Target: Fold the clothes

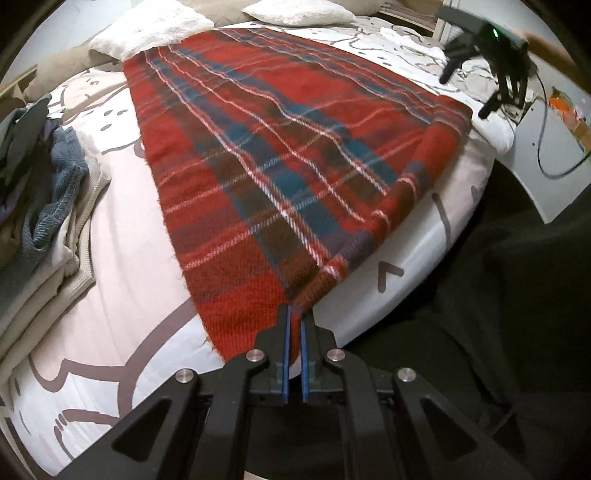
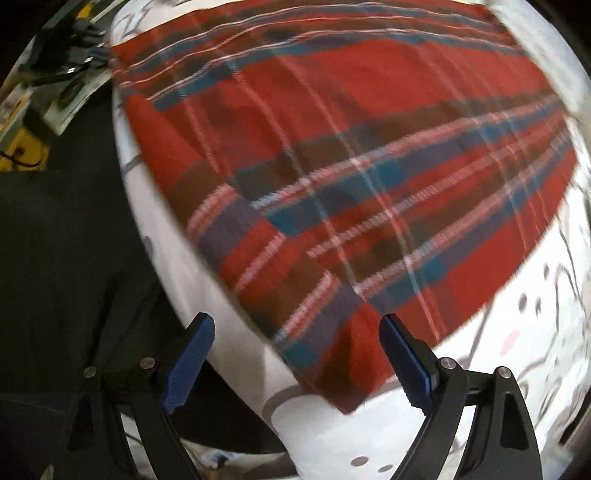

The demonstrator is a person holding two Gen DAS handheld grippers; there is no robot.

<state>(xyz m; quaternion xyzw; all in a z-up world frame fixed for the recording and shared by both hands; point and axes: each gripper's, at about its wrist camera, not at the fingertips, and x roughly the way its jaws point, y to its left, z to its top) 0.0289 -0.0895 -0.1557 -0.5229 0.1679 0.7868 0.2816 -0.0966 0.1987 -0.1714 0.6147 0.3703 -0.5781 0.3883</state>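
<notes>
A red plaid blanket (image 1: 295, 147) with blue and white stripes lies folded flat across the bed. My left gripper (image 1: 295, 314) is shut on its near corner, and red cloth is pinched between the blue pads. At the blanket's far right corner my right gripper (image 1: 465, 95) hovers with its fingers spread. In the right wrist view that gripper (image 2: 295, 323) stands open just over the blanket's (image 2: 351, 147) corner by the mattress edge, gripping nothing. The left gripper (image 2: 92, 55) shows small at the top left, at the other corner.
The bed sheet (image 1: 110, 295) is white and pink with grey cartoon lines. A pile of folded and loose clothes (image 1: 44, 184) sits on the left. Two white pillows (image 1: 155, 33) lie at the head. A white board with a cable (image 1: 546, 147) stands right of the bed, above dark floor.
</notes>
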